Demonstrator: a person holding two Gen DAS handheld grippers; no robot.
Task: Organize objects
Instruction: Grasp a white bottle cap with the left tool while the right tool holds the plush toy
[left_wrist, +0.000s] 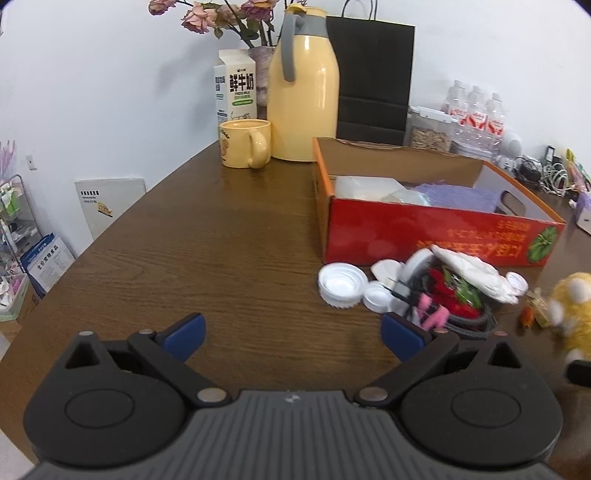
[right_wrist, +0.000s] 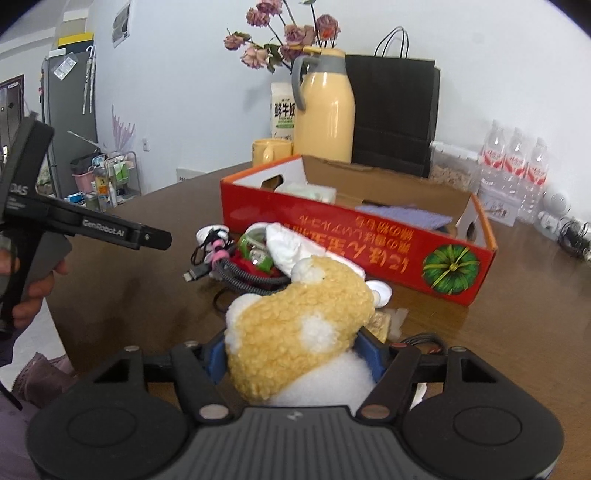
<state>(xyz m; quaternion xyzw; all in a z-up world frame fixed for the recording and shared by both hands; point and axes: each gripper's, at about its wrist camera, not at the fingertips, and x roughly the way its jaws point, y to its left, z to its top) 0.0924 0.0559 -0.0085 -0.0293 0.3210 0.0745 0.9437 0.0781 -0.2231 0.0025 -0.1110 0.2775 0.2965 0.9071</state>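
A yellow and white plush toy (right_wrist: 295, 325) sits between the blue pads of my right gripper (right_wrist: 293, 350), which is shut on it just above the table; the toy also shows at the right edge of the left wrist view (left_wrist: 576, 306). Beyond it lies a pile of clutter: a white cloth (right_wrist: 291, 243), a braided cable (right_wrist: 240, 277), a red packet (left_wrist: 447, 295) and white caps (left_wrist: 341, 284). Behind the pile stands an open red cardboard box (right_wrist: 332, 236) holding a purple cloth (right_wrist: 402, 216). My left gripper (left_wrist: 291, 332) hangs open over bare table, left of the pile.
At the back stand a yellow thermos jug (left_wrist: 303, 92), a yellow mug (left_wrist: 243, 144), a milk carton (left_wrist: 234, 85), a black paper bag (left_wrist: 373, 74) and water bottles (left_wrist: 476, 114). The brown table (left_wrist: 184, 240) curves away at the left edge.
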